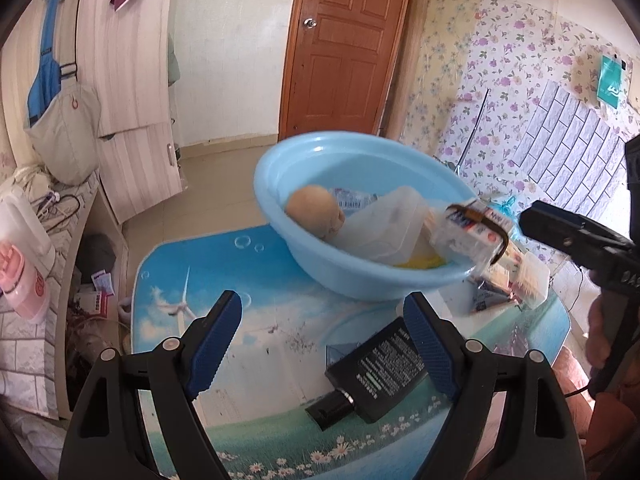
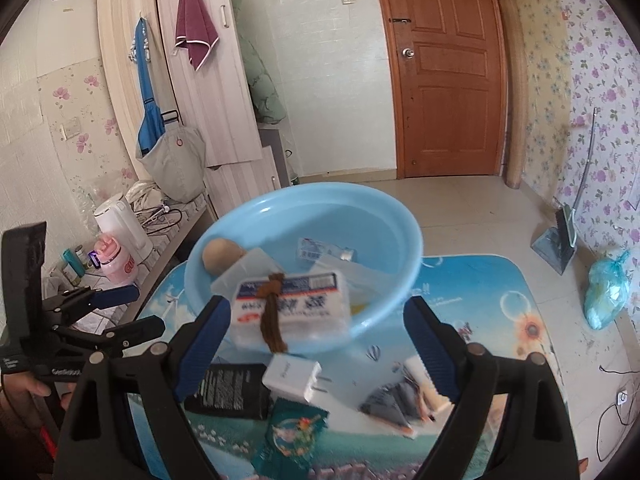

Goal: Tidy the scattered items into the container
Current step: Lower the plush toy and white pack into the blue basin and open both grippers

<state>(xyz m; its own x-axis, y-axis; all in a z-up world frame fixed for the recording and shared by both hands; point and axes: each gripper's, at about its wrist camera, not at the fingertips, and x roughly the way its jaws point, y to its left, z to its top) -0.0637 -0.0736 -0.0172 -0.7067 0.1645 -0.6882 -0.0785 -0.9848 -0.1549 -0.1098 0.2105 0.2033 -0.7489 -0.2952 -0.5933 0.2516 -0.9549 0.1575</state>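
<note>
My left gripper [image 1: 322, 344] hovers above the near part of the counter [image 1: 256, 332], and its jaws stand wide apart with nothing between them. Under its right finger lies a black bottle [image 1: 376, 376] with white print, flat on the counter, its cap toward the near edge.

My right gripper [image 2: 320, 344] is also wide open and grips nothing. Between its fingers in the picture, but not touched by them, a white tissue pack [image 2: 290, 304] with a brown band [image 2: 272, 320] around it sits at the near rim of the light blue basin [image 2: 400, 220]; it is blurred, and I cannot tell if it rests on the rim or is in the air. The left wrist view shows this pack [image 1: 468, 232] at the basin's right rim.

The basin stands at the far edge of the counter. Inside it are a tan round object [image 1: 314, 210], a clear plastic box [image 1: 384, 224], a small printed packet [image 2: 316, 250] and something yellow [image 1: 416, 263] at the bottom.

On the counter near the basin lie a white charger plug [image 2: 294, 378], a green sachet [image 2: 290, 436] and a blurred carton [image 2: 394, 404], all close to the near edge.
</note>
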